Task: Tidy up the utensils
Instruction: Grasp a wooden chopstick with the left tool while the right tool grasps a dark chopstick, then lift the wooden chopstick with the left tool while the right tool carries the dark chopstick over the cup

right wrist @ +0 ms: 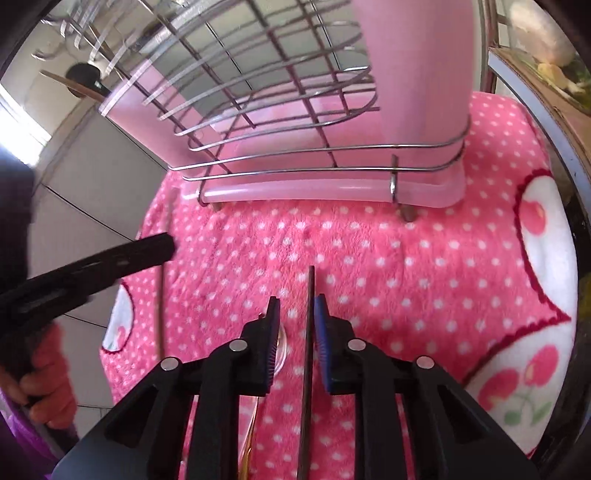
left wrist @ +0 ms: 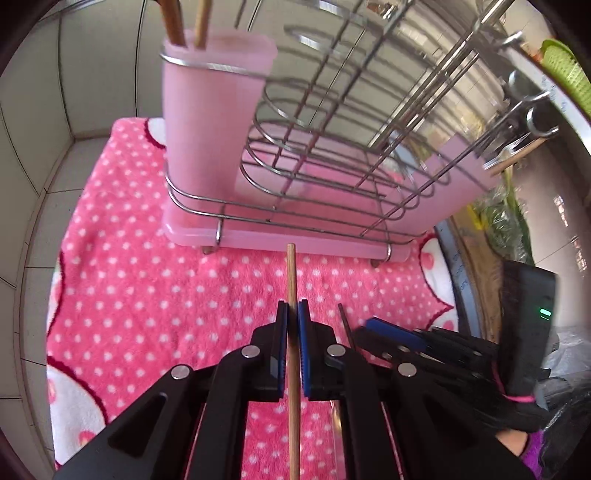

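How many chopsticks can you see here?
4. Two stand in the left pink cup: and. The left gripper holds a light one; a dark one lies between the right gripper's fingers. Others may be hidden.

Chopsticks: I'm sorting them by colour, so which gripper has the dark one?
The right gripper: its dark chopstick is nearly black, while the left gripper holds a pale wooden chopstick.

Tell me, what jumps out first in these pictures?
The bright pink polka-dot towel fills both views, with a wire rack holding pink cups standing on it. Up close, the left claw pinches a pale wooden chopstick, while the right claw stands slightly apart around a dark chopstick.
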The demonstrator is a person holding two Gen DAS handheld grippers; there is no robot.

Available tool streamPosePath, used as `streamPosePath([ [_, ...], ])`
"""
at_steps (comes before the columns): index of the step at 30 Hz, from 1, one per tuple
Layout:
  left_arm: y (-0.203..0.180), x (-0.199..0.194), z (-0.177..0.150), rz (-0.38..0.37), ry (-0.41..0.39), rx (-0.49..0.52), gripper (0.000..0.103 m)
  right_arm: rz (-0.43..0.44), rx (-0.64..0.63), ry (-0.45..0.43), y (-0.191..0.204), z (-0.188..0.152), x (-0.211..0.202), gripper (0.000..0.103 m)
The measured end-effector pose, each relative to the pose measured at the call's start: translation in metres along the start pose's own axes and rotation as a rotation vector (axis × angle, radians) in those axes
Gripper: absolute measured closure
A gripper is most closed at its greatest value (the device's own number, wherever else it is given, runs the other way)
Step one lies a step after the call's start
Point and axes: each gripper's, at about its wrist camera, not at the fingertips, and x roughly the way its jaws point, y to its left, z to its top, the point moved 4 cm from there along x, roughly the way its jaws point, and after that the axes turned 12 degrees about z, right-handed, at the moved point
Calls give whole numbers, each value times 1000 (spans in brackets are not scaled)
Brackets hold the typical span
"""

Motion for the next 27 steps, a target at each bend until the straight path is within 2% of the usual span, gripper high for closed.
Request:
streamPosePath([
  [5, 18, -28, -1, -32, -52, -29, 98, -59, -10, 35, 0, 7, 22, 85],
  [8, 26, -38, 6, -47, -68, -51, 98, -96, -22, 29, 1, 5, 29, 96],
  [11, 34, -46, 7, -49, -91, -65, 98, -93, -14, 9, 0, 4, 25, 99],
  [20, 33, -72, 8, -47, -179, -73, 98, -36, 7, -161, 5, -6, -34, 99],
  [27, 29, -101, 4, -64, -271, -67, 98, -22, -53, -317, 19, -24, -91, 99],
])
